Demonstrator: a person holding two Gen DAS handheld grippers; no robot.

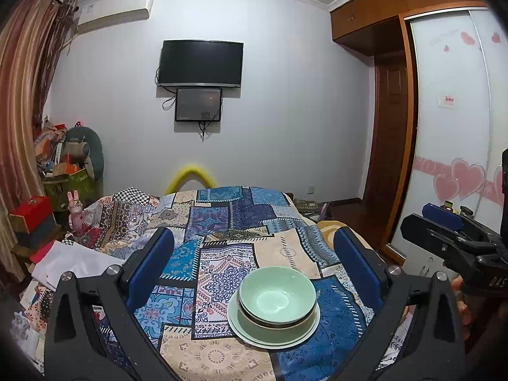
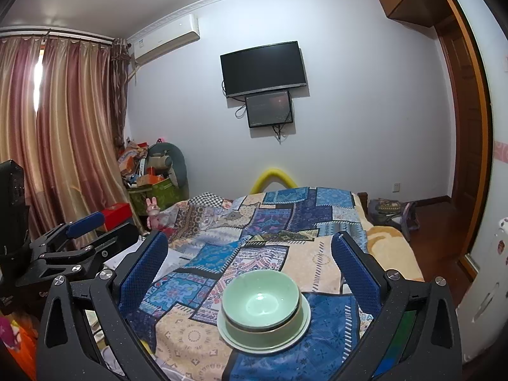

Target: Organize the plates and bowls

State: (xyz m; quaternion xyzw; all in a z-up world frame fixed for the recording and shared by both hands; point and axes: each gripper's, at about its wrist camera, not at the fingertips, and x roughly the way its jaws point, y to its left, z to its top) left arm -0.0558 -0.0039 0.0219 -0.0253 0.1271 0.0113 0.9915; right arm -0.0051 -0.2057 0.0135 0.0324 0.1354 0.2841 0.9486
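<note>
Pale green bowls [image 1: 277, 295] sit nested on a stack of pale green plates [image 1: 273, 338] on the patchwork bedspread [image 1: 222, 222]. My left gripper [image 1: 253, 233] is open and empty, and the stack lies low between its blue pads, nearer the right one. My right gripper [image 1: 422, 219] shows at the right edge of the left wrist view. In the right wrist view the same bowls [image 2: 260, 298] and plates [image 2: 263, 346] lie between the spread pads of my open, empty right gripper [image 2: 249, 238]. My left gripper [image 2: 108, 225] hangs to its left.
The bed fills the foreground; a white folded cloth [image 1: 73, 260] lies at its left. Boxes and clutter [image 1: 63, 171] stand in the far left corner by the curtain [image 2: 63, 127]. A wardrobe [image 1: 451, 127] lines the right side, and a TV [image 1: 200, 63] hangs on the wall.
</note>
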